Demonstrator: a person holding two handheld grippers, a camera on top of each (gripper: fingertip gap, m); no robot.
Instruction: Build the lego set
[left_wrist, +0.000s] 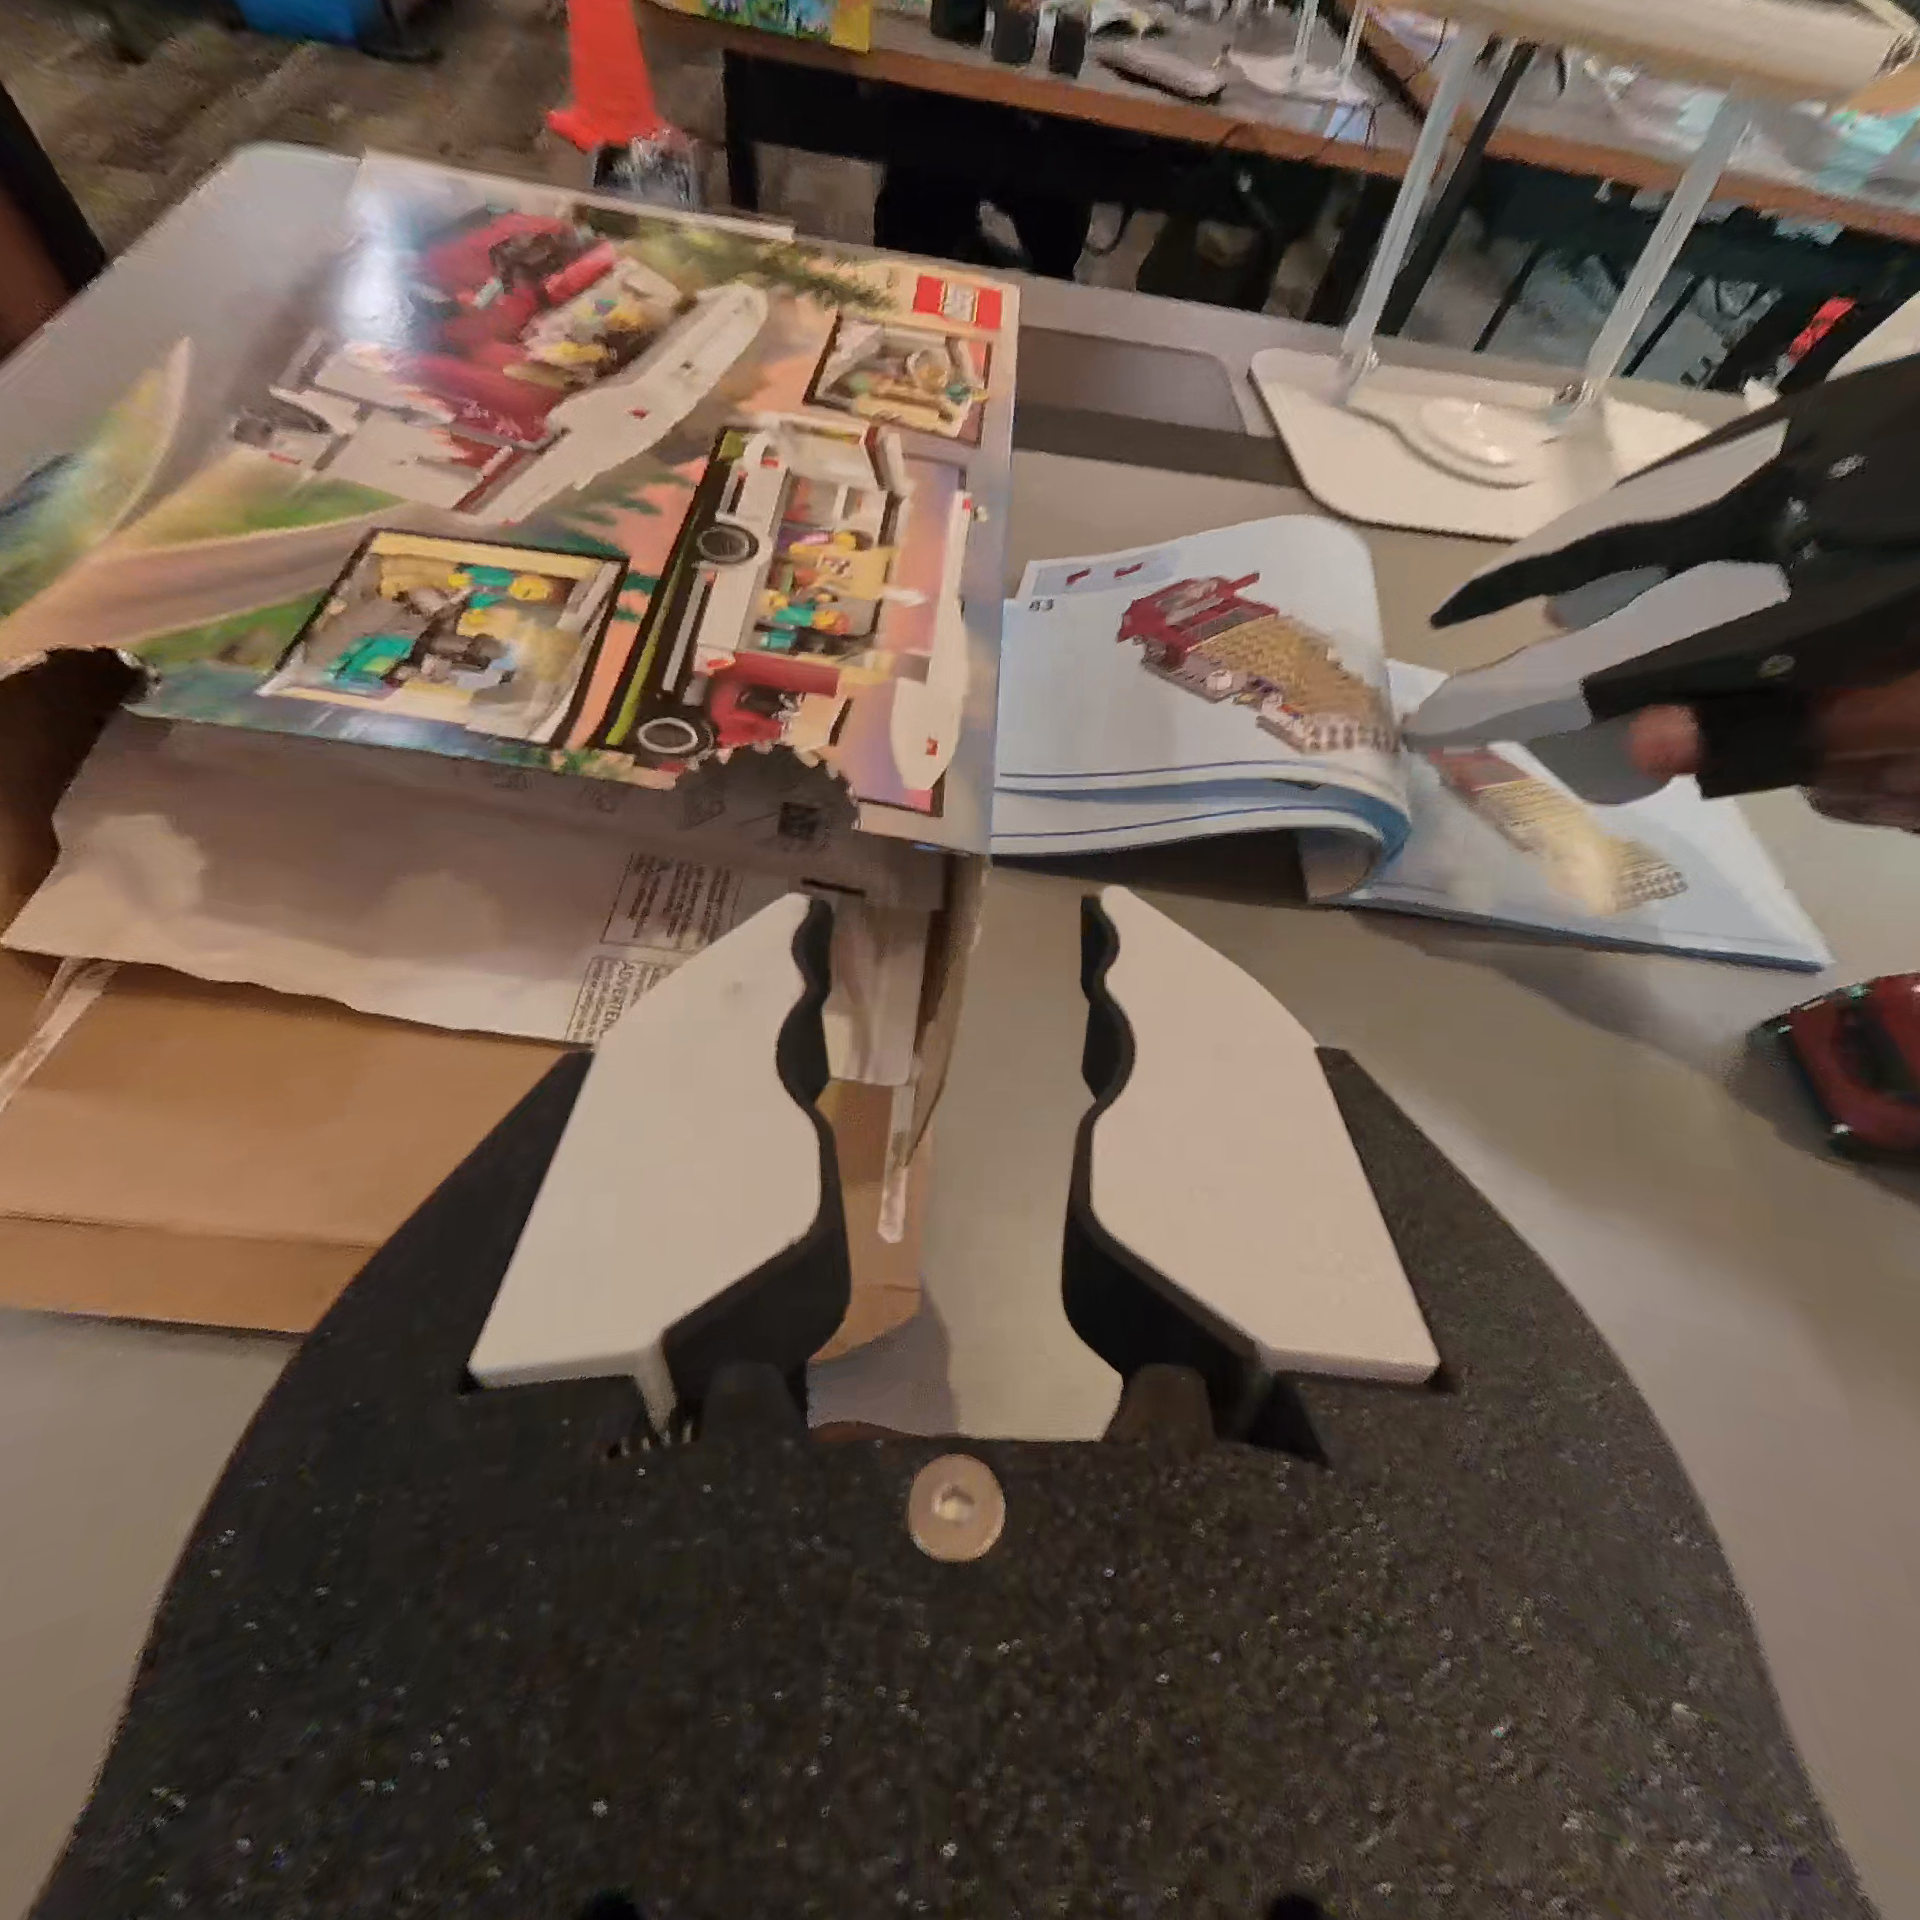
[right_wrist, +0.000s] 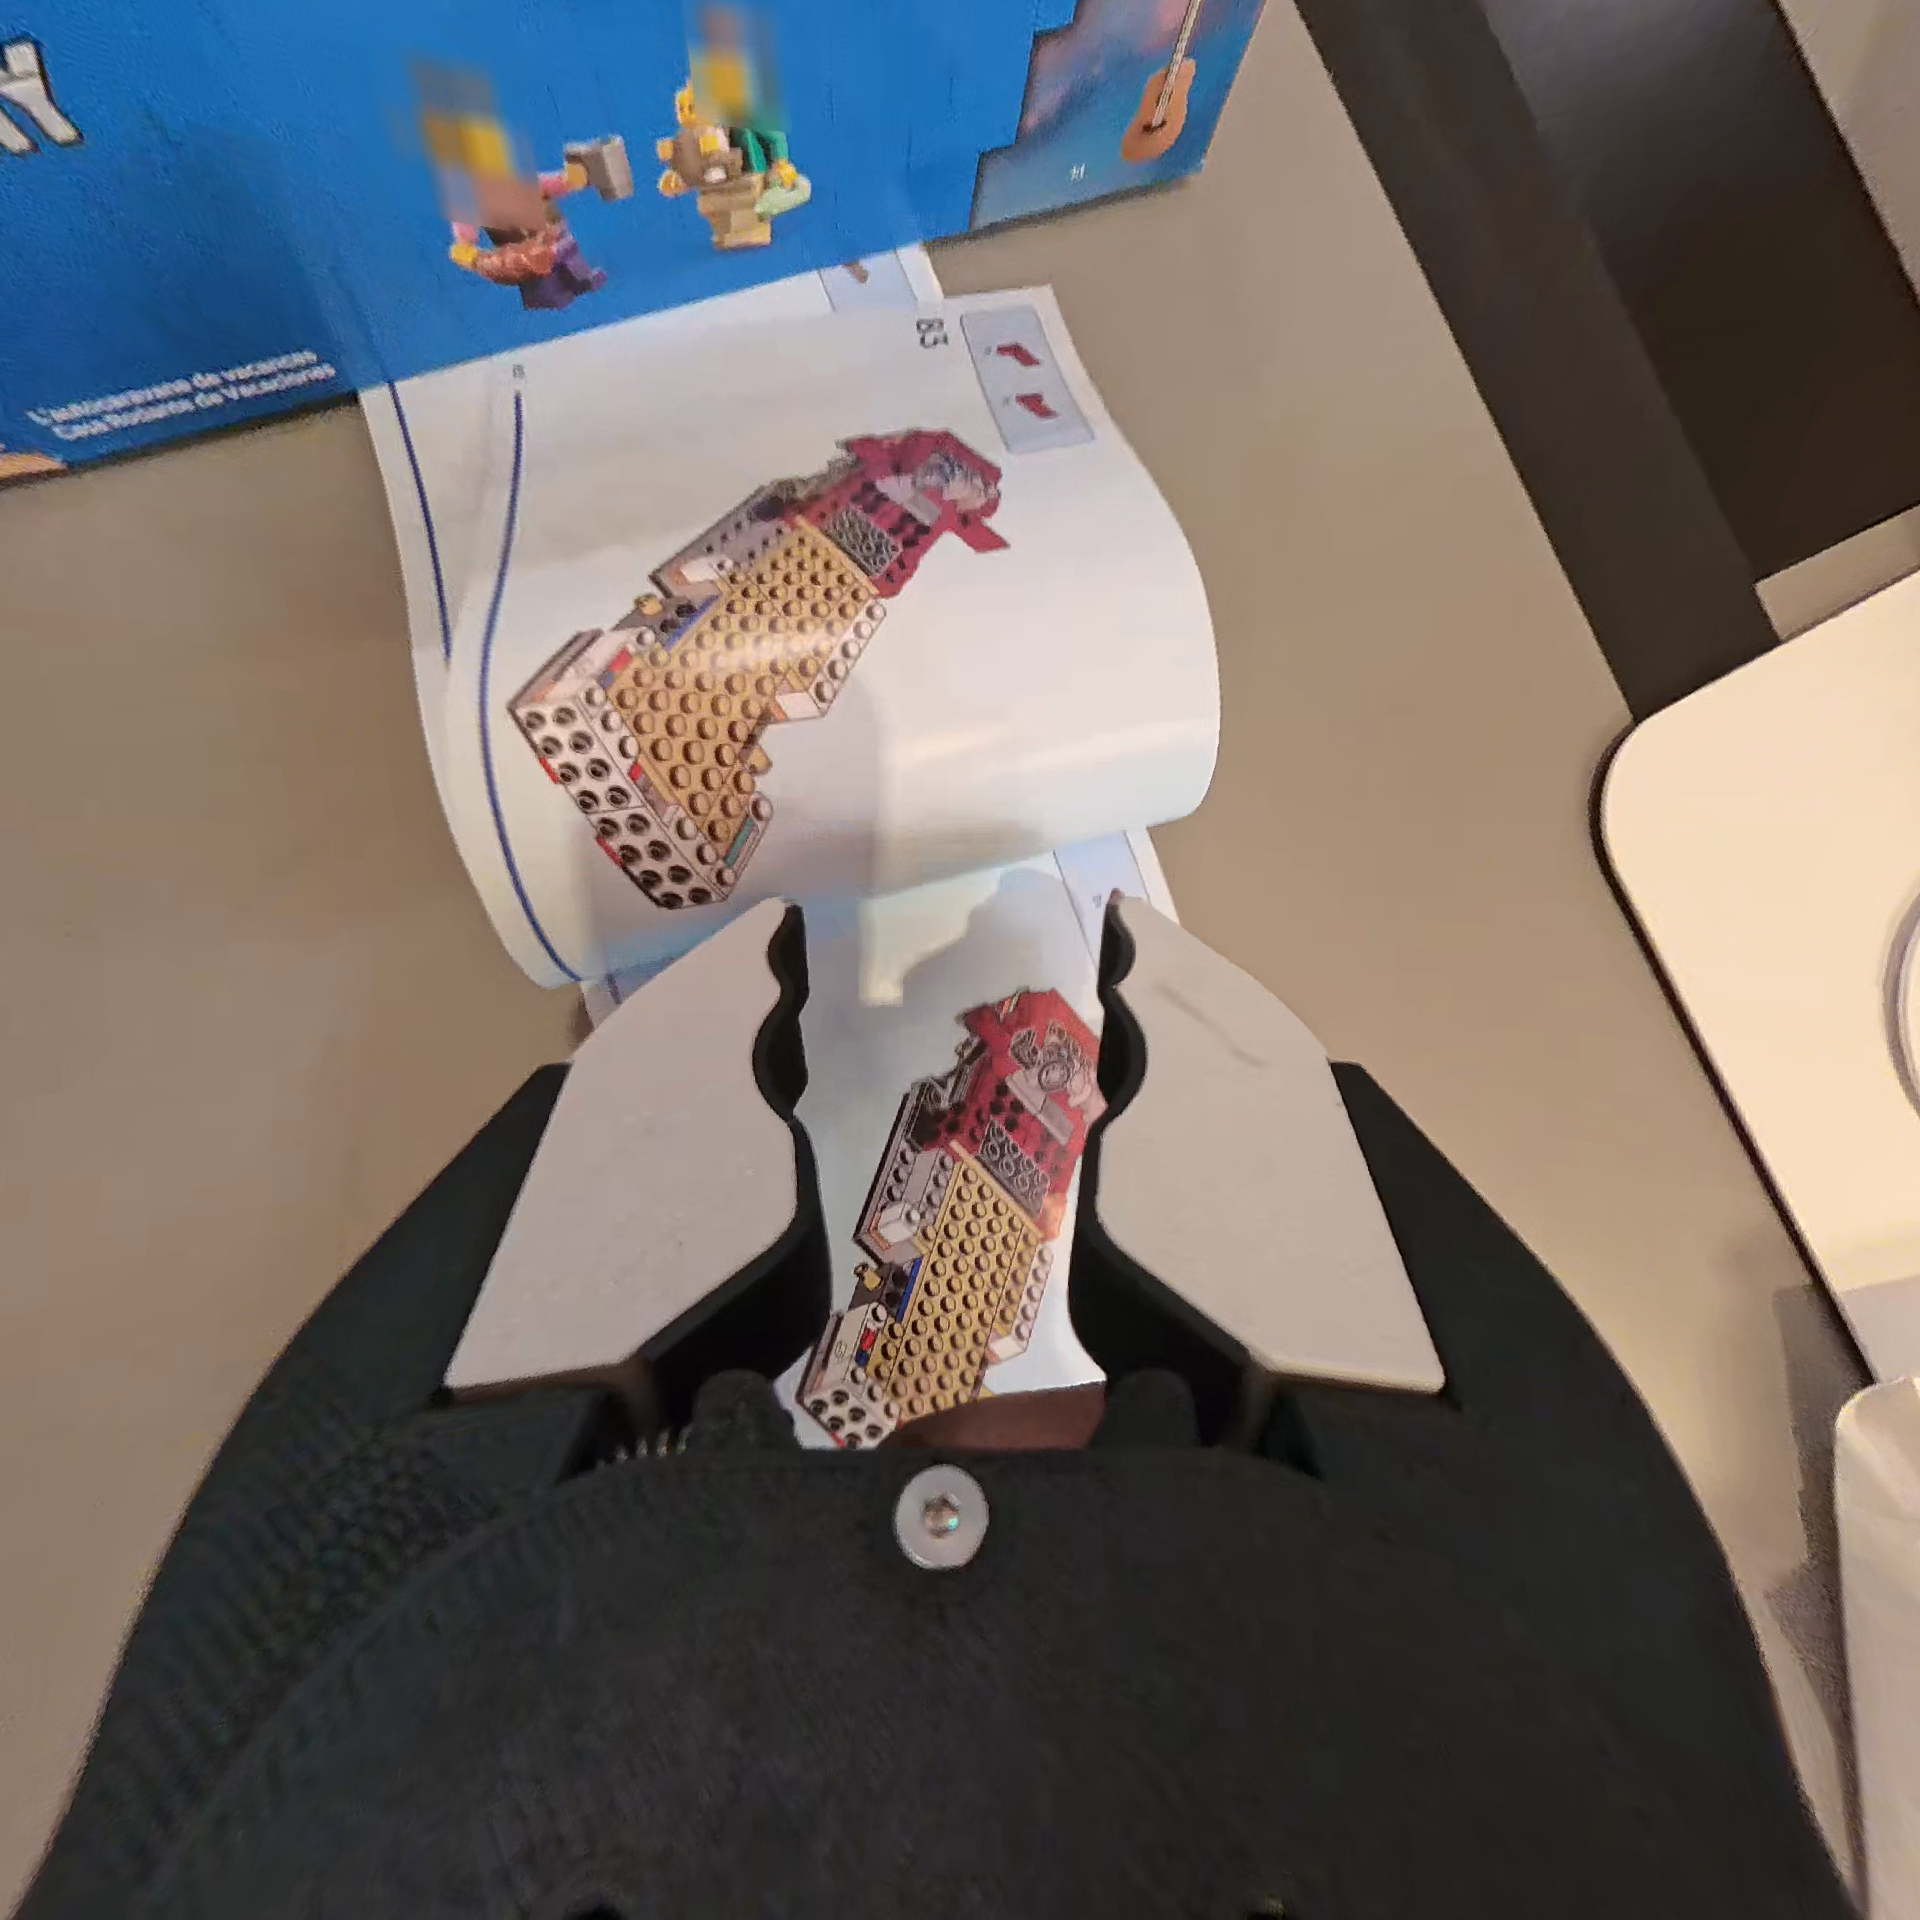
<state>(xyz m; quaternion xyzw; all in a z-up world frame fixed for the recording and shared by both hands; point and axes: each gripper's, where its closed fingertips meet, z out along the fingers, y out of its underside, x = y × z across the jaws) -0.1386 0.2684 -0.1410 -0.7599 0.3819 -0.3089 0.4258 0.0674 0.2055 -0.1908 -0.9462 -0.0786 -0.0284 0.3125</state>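
Left tongs (left_wrist: 956, 914): shown with the jaws parted and nothing between the pads; they are held over the near edge of the tabletop (left_wrist: 1195, 1039), just beside the corner of a torn-open toy box (left_wrist: 623, 499), which is seen at 11 o'clock from the fingertips. The box's brown inner flap (left_wrist: 208, 1122) is spread at 9 o'clock.

Right tongs (right_wrist: 951, 920): shown with the jaws parted above an open instruction booklet (right_wrist: 831, 623); no page is pinched between the pads. In the left wrist view, one fingertip of the right tongs (left_wrist: 1455, 717) is seen at the edge of the curled-up page, at 2 o'clock from the left tongs; whether it touches the paper cannot be told.

The booklet is laid flat on the tabletop just to the right of the box, with one page arched upward and printed brick-model drawings on both leaves. A white lamp base (left_wrist: 1455, 436) is seen at 1 o'clock beyond the booklet, and a dark red object (left_wrist: 1860, 1060) at 3 o'clock, blurred.
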